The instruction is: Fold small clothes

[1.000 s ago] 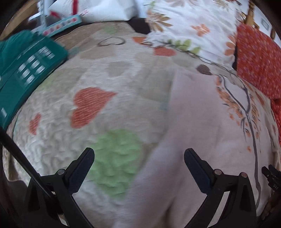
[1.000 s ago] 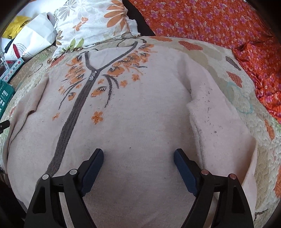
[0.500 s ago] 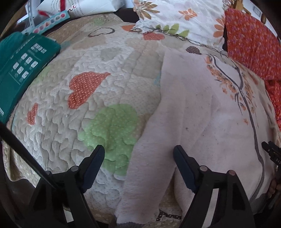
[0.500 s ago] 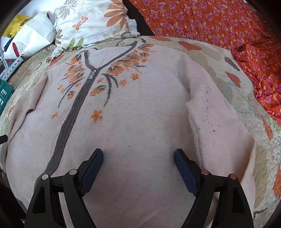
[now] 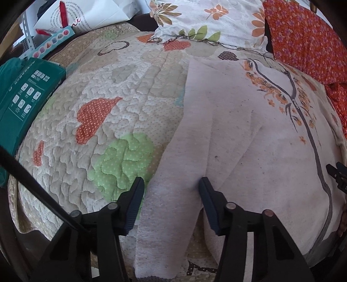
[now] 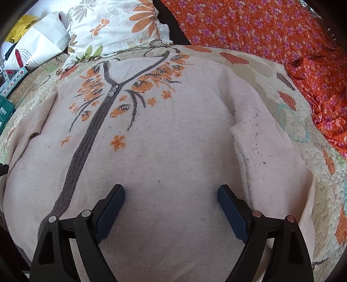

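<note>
A pale pink cardigan [image 6: 173, 141] with a grey button band and orange flowers lies spread flat, front up, on a quilted bedspread [image 5: 97, 112]. Its left sleeve [image 5: 173, 195] runs down to the bed's front edge. My left gripper [image 5: 171, 184] is open, low over that sleeve, one finger on each side of it. My right gripper [image 6: 171, 193] is open and empty above the cardigan's lower body. The right sleeve [image 6: 271, 162] lies folded beside the body. The right gripper's tip [image 5: 336, 173] shows at the left wrist view's right edge.
A floral pillow [image 6: 117, 26] lies above the collar. An orange flowered cloth [image 6: 282, 36] covers the right side. A green box [image 5: 23, 95], a white paper bag [image 5: 86, 15] and a yellow bag [image 6: 19, 28] sit at the left.
My left gripper has moved right and down onto the left sleeve, and its jaws have narrowed around it. My right gripper has barely moved.
</note>
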